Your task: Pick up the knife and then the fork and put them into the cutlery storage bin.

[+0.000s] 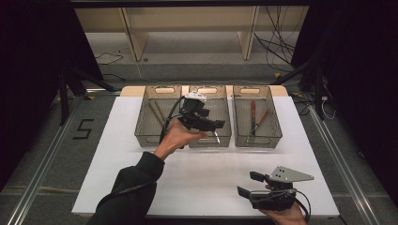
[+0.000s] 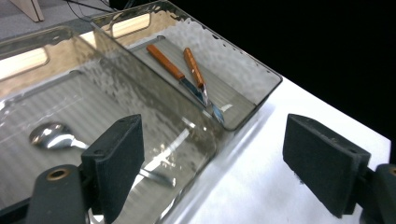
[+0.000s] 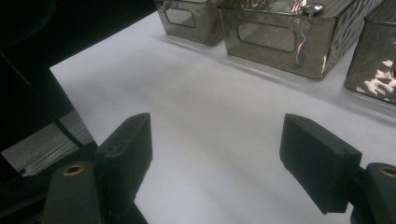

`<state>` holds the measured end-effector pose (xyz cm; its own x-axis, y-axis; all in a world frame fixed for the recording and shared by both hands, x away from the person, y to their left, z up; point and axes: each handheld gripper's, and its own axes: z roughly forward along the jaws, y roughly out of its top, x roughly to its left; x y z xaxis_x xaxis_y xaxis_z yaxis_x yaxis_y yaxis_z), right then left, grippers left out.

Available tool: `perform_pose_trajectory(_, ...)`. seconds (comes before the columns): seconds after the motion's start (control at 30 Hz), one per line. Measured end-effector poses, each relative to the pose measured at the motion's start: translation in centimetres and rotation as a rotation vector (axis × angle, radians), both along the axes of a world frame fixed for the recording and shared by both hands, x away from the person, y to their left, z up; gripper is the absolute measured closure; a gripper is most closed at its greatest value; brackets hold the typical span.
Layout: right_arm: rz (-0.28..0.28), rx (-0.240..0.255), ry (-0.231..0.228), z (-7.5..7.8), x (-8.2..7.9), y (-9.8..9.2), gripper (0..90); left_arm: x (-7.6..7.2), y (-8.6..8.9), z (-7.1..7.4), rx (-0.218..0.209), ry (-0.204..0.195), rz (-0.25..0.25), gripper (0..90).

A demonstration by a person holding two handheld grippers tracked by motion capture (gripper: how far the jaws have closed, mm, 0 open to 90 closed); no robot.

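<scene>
Black jaws of the left gripper stand wide apart in the left gripper view, nothing between the pads; released. In the high view the same gripper hovers over the front edge of the middle bin, held level in the left hand.

Spoon lies flat on the ribbed floor of the middle bin, bowl up, handle running toward the near wall. Polished metal: judged light, rigid, not fragile, but slippery, with a low profile on the bin floor. Best hold is probably across the narrow handle near its middle, pads on the 2 flat edges; the rounded bowl would likely slide out.

Right bin holds 2 knives with orange-brown handles, crossing near the blades; these show in the high view too. Wooden or plastic handles look grippier than the steel blades. Left bin holds thin utensils, too small to identify.

Right gripper rests at the front right of the white table, well apart from the 3 bins. Its jaws are spread, empty, over bare table in the right gripper view.
</scene>
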<state>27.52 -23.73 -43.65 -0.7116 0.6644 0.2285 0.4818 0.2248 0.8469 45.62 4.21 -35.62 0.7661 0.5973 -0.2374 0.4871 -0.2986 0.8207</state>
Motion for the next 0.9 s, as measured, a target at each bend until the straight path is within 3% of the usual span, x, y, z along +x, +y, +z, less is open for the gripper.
perform_pose_trajectory(0.33, -0.015, 0.001, -0.003, -0.1, 0.1, -0.1, 26.1, -2.7, 4.1, -1.5, -0.035, -0.016, 0.021, 19.3)
perform_pose_trajectory(0.63, -0.037, 0.003, -0.005, -0.2, 0.3, -0.4, 26.1, -4.9, 6.3, -2.1, -0.046, -0.045, 0.01, 18.5)
perform_pose_trajectory(0.77, -0.041, 0.002, -0.005, -0.2, 0.3, -0.4, 26.1, -6.2, 7.3, -2.5, -0.071, -0.053, 0.011, 18.3)
perform_pose_trajectory(0.9, -0.044, 0.001, -0.011, -0.2, 0.3, -0.4, 26.1, -7.1, 8.0, -2.9, -0.063, -0.058, 0.009, 18.1)
